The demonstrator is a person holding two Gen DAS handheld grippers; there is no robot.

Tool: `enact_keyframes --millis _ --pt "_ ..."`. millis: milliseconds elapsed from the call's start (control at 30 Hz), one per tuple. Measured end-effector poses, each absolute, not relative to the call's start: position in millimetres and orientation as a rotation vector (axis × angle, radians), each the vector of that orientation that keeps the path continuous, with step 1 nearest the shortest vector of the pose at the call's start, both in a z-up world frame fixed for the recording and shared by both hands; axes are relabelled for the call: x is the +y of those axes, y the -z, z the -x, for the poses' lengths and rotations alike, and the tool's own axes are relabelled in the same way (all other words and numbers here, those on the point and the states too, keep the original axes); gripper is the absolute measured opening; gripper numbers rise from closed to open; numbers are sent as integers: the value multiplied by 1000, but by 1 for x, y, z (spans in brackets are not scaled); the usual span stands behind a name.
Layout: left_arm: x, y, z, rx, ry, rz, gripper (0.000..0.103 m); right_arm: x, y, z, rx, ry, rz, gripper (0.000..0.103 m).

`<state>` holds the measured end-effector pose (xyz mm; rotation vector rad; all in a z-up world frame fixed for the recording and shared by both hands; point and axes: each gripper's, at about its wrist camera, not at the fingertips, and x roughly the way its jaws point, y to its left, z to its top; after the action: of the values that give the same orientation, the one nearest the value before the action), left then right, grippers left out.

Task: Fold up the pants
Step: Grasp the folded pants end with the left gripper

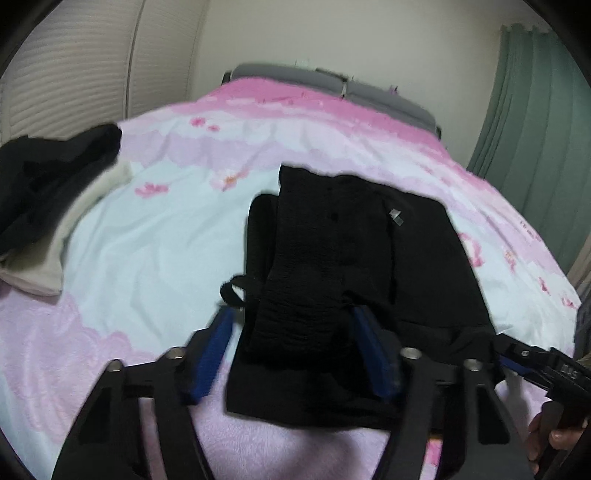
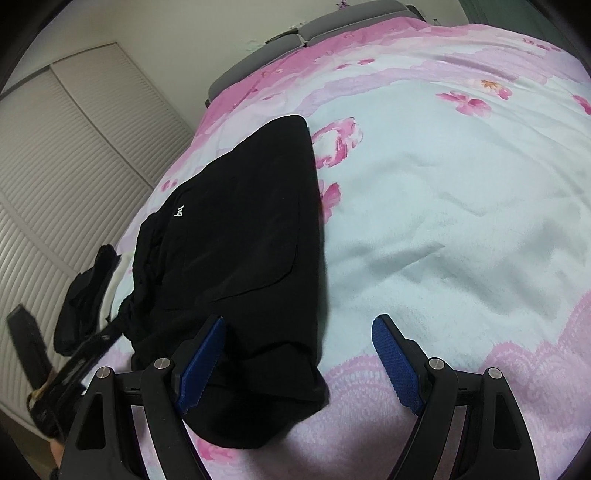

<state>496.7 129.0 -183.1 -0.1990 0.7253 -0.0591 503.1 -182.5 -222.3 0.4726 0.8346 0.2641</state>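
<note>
A home bedroom. A bed (image 1: pixel 155 236) with a pink and pale blue floral bedspread fills both views, its grey padded headboard (image 1: pixel 295 75) at 12 o'clock against a plain cream wall (image 1: pixel 332 33). White louvered closet doors (image 1: pixel 74 74) stand at 10 o'clock, and a green curtain (image 1: pixel 535 110) hangs at 2 o'clock.

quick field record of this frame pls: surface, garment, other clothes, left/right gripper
surface: bed, pink and pale-blue floral cover
garment: black pants, lying mostly flat on the bed, waistband end bunched nearest the left gripper
other clothes: pile of dark and cream items at the bed's far left edge
left gripper: straddles the bunched waistband; grip not clear
right gripper: open, the pants' near corner between its fingers, untouched
</note>
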Motion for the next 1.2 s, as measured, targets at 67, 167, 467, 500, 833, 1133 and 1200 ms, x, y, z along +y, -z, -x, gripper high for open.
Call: enact_keyframes --millis 67,167,467,500,833,1133,1200 --pt "131 191 -502 754 75 230 50 -182 223 -504 824 -270 -471 82" --pt "130 193 -502 744 80 227 48 -180 226 -502 809 -274 -468 82" --pt "152 194 -493 750 34 216 44 -183 228 -497 796 -280 -460 82" --pt "156 196 -492 753 33 226 44 -182 227 -497 797 -278 -452 82" --pt "148 182 -467 781 74 251 69 -193 227 -489 832 -343 -553 82" --pt "149 200 -460 839 100 377 81 -193 237 -493 849 -397 -634 85" --pt "153 209 -467 858 108 437 81 -189 237 -497 849 -412 -632 86"
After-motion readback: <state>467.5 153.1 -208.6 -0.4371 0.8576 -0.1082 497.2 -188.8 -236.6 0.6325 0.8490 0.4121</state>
